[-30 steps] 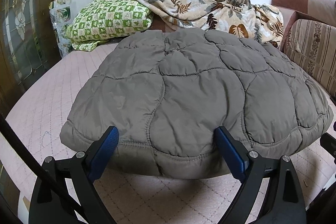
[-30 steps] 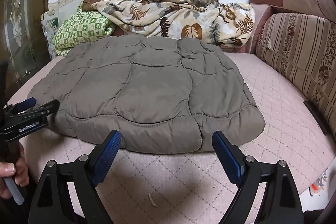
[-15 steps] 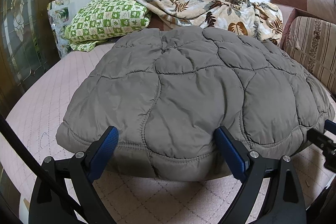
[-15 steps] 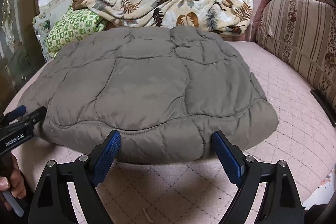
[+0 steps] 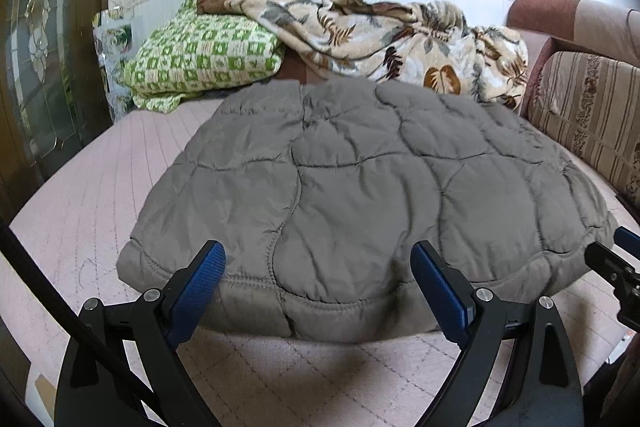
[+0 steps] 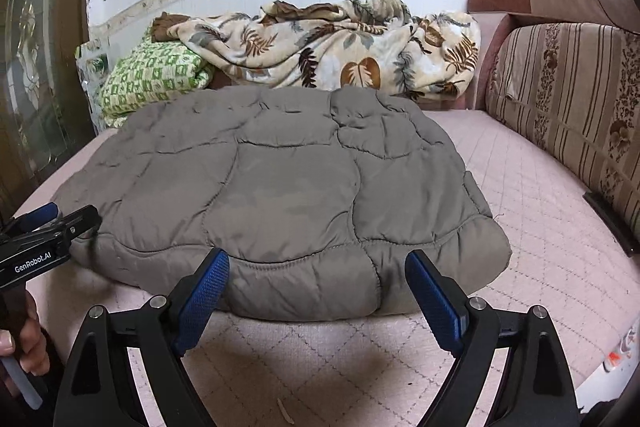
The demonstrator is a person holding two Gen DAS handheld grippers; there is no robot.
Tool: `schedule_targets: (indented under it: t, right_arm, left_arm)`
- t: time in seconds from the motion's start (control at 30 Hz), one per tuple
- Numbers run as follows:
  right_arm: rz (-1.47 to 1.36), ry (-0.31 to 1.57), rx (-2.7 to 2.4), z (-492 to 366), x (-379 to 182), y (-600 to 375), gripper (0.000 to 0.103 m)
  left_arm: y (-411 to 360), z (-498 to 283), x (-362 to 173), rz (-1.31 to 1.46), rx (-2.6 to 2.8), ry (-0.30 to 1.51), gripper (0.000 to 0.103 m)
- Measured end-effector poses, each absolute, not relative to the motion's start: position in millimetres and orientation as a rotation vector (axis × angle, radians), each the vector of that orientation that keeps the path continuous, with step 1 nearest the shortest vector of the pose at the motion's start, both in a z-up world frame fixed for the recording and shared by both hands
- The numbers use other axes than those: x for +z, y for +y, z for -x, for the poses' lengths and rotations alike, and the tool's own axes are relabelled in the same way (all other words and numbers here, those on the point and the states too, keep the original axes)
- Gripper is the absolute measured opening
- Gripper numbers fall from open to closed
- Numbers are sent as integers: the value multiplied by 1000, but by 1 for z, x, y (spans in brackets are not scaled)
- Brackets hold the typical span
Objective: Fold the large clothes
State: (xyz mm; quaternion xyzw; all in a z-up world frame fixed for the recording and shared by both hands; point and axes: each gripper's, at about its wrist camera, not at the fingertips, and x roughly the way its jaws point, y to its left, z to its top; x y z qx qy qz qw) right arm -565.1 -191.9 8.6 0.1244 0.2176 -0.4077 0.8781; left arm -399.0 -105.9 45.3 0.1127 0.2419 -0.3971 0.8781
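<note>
A grey quilted puffer garment (image 5: 360,195) lies folded into a thick pad on the pink mattress (image 5: 92,187); it also shows in the right wrist view (image 6: 280,195). My left gripper (image 5: 320,267) is open, its blue pads at the garment's near hem, left part. My right gripper (image 6: 318,273) is open at the near hem, right part. Neither holds cloth. The right gripper's tip shows at the left wrist view's right edge (image 5: 616,263); the left gripper shows at the right wrist view's left edge (image 6: 48,231).
A green checked pillow (image 5: 200,59) and a leaf-print blanket (image 5: 392,35) lie heaped against the far wall. A striped sofa back (image 6: 568,95) runs along the right. A dark glass-panelled door (image 5: 36,67) stands at the left. The mattress front edge is close below the grippers.
Both grippers stayed open and tilted up slightly at the garment's near hem; the right one moved closer to the hem. The garment has not moved.
</note>
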Motion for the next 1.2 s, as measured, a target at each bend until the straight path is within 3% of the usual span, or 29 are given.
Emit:
schedule_targets:
  t: [0.73, 1.2]
  right_arm:
    - [-192, 327, -826, 598, 32, -131, 93]
    - [-171, 370, -821, 583, 25, -129, 93]
  left_arm:
    - [-39, 435, 81, -108, -898, 492, 96]
    - [-58, 427, 73, -258, -754, 506, 96]
